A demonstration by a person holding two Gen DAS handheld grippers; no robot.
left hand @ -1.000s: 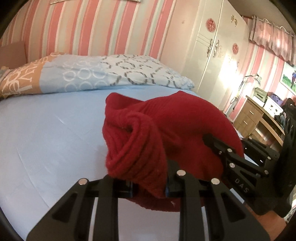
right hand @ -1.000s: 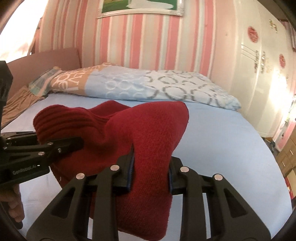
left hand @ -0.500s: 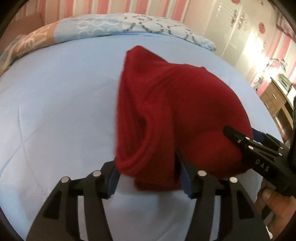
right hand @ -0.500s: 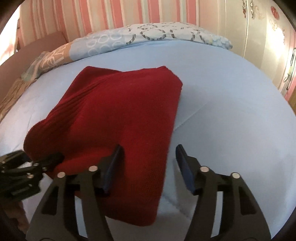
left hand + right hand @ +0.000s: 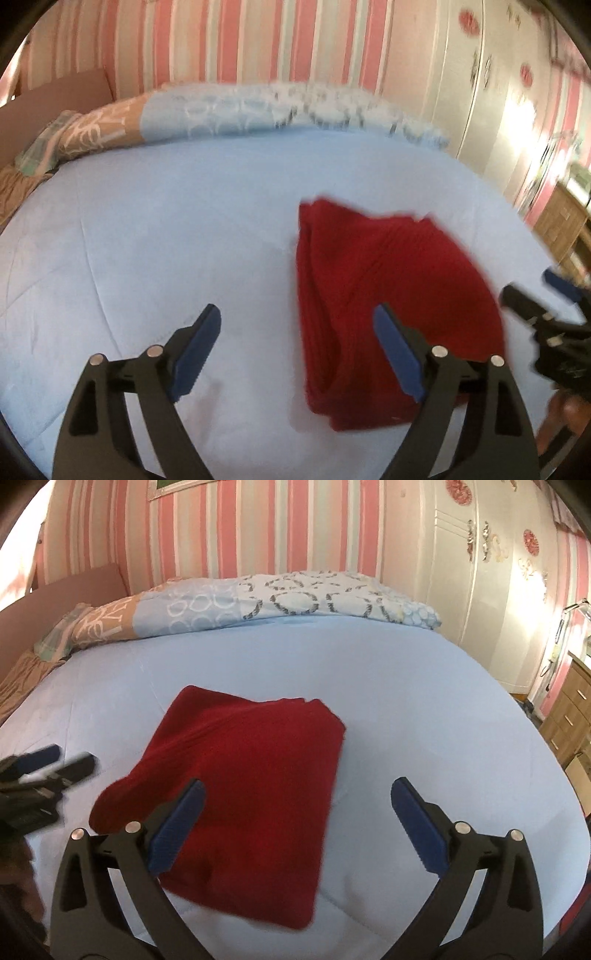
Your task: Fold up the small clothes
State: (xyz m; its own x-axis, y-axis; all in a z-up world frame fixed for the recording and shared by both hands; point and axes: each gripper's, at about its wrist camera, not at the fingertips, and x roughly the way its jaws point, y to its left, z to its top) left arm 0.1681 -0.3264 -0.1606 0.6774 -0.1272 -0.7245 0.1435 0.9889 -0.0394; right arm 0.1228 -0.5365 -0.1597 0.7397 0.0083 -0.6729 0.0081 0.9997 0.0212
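A dark red knitted garment lies folded flat on the light blue bed sheet; it also shows in the right wrist view. My left gripper is open and empty, above the sheet at the garment's left edge. My right gripper is open and empty, above the garment's near right part. Each gripper shows at the edge of the other's view: the right gripper and the left gripper.
A patterned pillow and duvet lie along the head of the bed by the striped wall. A white wardrobe stands at the right, with wooden drawers beside the bed's right edge.
Both grippers held the red garment up, laid it down on the sheet, opened and let go. They have drawn back and up, the left one sliding to the left.
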